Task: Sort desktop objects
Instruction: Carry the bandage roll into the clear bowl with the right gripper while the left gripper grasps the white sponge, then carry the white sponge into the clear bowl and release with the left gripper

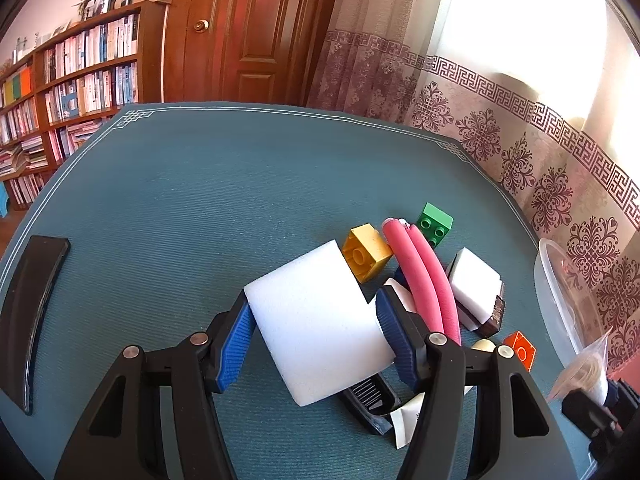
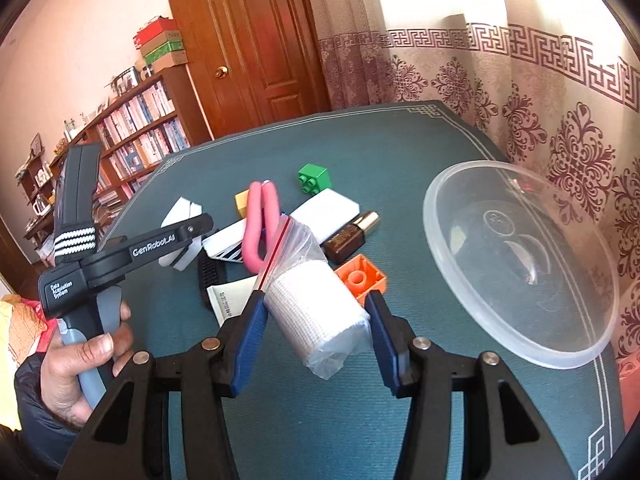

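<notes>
My left gripper (image 1: 316,312) is shut on a white foam block (image 1: 316,320), held tilted above the blue-green table mat (image 1: 180,220). My right gripper (image 2: 314,304) is shut on a white bandage roll in a clear zip bag (image 2: 316,312), lifted off the mat. Beyond both lies a pile: a yellow brick (image 1: 366,252), a green brick (image 1: 434,224), a bent pink foam tube (image 1: 424,276), a white sponge (image 1: 474,280), a brown bottle (image 2: 348,240) and an orange brick (image 2: 362,278). A clear plastic bowl (image 2: 520,264) sits right of the pile.
A black comb (image 1: 372,400) and a paper slip (image 2: 232,300) lie under the grippers. A flat black curved object (image 1: 32,312) rests near the mat's left edge. A person's hand (image 2: 92,360) holds the left gripper's handle. Curtains, a door and bookshelves stand behind the table.
</notes>
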### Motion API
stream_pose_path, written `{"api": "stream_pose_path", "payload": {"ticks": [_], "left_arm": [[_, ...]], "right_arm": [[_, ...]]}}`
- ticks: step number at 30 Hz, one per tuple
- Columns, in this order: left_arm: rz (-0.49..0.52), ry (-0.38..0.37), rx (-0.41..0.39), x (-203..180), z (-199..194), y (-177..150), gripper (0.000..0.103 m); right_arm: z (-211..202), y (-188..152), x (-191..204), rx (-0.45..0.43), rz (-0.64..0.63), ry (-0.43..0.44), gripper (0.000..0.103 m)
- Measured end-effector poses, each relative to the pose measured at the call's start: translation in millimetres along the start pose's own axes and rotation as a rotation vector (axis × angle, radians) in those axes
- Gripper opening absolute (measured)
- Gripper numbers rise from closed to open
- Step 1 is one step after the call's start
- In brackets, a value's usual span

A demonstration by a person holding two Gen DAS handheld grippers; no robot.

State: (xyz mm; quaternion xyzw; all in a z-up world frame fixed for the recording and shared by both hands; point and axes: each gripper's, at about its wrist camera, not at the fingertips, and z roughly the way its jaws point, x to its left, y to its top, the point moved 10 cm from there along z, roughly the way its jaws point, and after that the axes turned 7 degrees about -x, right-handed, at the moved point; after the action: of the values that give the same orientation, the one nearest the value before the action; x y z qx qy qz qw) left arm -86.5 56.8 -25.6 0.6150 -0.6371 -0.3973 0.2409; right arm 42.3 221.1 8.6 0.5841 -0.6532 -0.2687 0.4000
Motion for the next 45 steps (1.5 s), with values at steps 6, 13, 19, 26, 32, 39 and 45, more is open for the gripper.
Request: {"api": "stream_pose_path", "payload": {"ticks": [6, 13, 19, 26, 32, 39, 45], "left_arm": [[0.015, -0.014, 0.005, -8, -1, -4, 0.064], [0.013, -0.061, 0.01, -17, -7, -6, 0.064], [0.026, -0.103, 0.023, -32, -11, -13, 0.064], [0.051, -0.105, 0.029, -42, -13, -17, 0.064], [0.062, -0.115, 0.038, -53, -12, -17, 0.064], [0.103, -0.144, 0.052, -79, -14, -21, 0.064], [0.135, -0.18, 0.061, -105, -15, -23, 0.064]], "right_arm": [[-16, 20, -37, -0.069, 0.08, -0.065, 0.055], [-27, 30, -84, -0.119, 0.151, -0.169, 0.055], [-16, 25, -127, -0.112, 0.183, -0.256, 0.055], [-2, 14, -150, -0.07, 0.182, -0.274, 0.055], [2, 1, -157, -0.035, 0.178, -0.28, 0.055], [-2, -14, -168, 0.013, 0.17, -0.304, 0.055], [-12, -21, -171, 0.038, 0.124, -0.325, 0.055]]}}
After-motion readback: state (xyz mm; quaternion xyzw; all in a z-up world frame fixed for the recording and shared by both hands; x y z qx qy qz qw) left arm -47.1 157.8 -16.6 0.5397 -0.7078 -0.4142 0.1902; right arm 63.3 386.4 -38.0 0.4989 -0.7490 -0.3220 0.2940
